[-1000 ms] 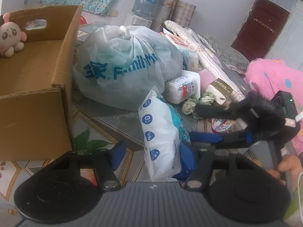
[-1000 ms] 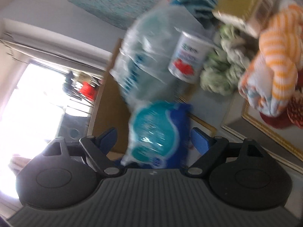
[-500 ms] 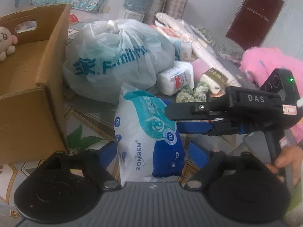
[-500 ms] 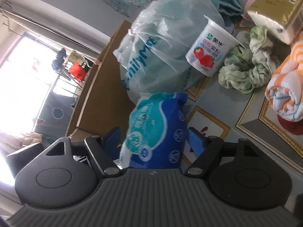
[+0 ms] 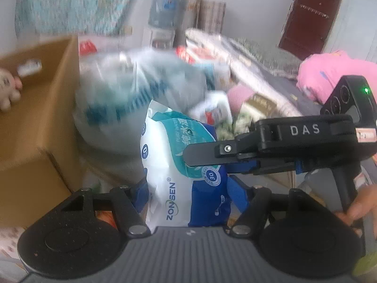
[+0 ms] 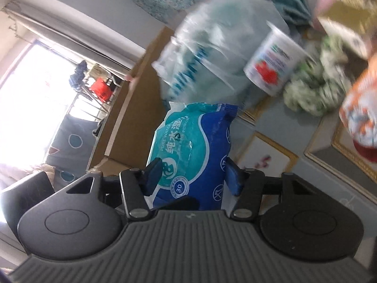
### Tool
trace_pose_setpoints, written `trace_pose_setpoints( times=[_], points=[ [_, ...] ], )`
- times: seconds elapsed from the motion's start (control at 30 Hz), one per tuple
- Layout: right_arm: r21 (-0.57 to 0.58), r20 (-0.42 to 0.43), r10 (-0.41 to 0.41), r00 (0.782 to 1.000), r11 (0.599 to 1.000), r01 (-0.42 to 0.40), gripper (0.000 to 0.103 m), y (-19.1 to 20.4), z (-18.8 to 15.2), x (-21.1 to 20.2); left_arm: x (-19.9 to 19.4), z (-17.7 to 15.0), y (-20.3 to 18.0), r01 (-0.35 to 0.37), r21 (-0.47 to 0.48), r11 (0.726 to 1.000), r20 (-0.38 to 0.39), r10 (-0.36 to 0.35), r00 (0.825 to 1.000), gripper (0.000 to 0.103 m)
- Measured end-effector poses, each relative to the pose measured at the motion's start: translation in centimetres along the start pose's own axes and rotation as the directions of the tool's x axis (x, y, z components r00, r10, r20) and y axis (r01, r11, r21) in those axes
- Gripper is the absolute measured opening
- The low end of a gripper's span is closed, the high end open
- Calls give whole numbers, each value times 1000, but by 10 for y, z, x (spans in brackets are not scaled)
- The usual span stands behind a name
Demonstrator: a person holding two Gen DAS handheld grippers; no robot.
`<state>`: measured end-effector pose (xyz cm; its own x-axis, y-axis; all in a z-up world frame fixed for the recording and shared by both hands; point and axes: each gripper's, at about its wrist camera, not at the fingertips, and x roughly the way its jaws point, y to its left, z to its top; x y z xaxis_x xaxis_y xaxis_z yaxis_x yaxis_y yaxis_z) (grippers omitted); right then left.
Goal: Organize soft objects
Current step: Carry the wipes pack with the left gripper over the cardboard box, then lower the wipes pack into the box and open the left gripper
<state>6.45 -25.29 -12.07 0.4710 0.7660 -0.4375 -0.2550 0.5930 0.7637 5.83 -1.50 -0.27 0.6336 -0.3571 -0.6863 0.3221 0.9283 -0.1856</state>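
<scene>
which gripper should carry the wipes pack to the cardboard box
Left, probably: the cardboard box sits on its side, and its blue pads flank the wipes pack. The right gripper reaches across from the far side.

A white, teal and blue wipes pack [image 5: 181, 165], brown box [image 5: 40, 127], pink bedding [image 5: 329, 75], green-white cloth [image 6: 313, 89], red-white cup [image 6: 273, 63].

The plastic bag [image 5: 132, 99] blocks passage just behind the wipes pack [image 5: 181, 165]; left of the bag stands the cardboard box [image 5: 40, 127].
</scene>
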Motion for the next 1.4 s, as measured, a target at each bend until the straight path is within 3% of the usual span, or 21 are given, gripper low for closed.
trace_pose_setpoints(
  times=[0.27, 0.43, 0.57, 0.7, 0.93, 1.07, 1.17, 1.27, 1.4],
  points=[
    [-187, -25, 99, 995, 977, -102, 55, 85, 60, 22, -59, 50, 36, -94, -21, 995, 125, 96, 987, 70],
    [-249, -113, 128, 985, 956, -153, 56, 144, 116, 76, -76, 99, 89, -187, -76, 979, 136, 196, 971, 70],
    [-270, -190, 87, 978, 953, -137, 56, 179, 157, 134, -67, 137, 140, -242, -134, 961, 67, 253, 965, 71],
    [-260, -272, 31, 962, 960, -105, 58, 201, 186, 205, -37, 169, 204, -266, -232, 936, -38, 265, 964, 71],
    [-271, -339, -88, 937, 963, -7, 58, 203, 220, 306, 20, 190, 287, -271, -336, 902, -158, 229, 960, 72],
    [-292, -333, -145, 932, 955, 44, 58, 195, 229, 339, 44, 189, 311, -276, -389, 879, -191, 216, 958, 75],
    [-329, -317, -196, 928, 940, 87, 62, 190, 233, 359, 73, 186, 332, -318, -418, 851, -257, 225, 940, 79],
    [-326, -324, -181, 929, 943, 70, 62, 187, 234, 374, 93, 182, 344, -321, -434, 842, -301, 200, 933, 79],
    [-331, -317, -168, 934, 942, 57, 62, 185, 236, 372, 98, 181, 343, -319, -421, 849, -303, 200, 932, 79]
  ],
)
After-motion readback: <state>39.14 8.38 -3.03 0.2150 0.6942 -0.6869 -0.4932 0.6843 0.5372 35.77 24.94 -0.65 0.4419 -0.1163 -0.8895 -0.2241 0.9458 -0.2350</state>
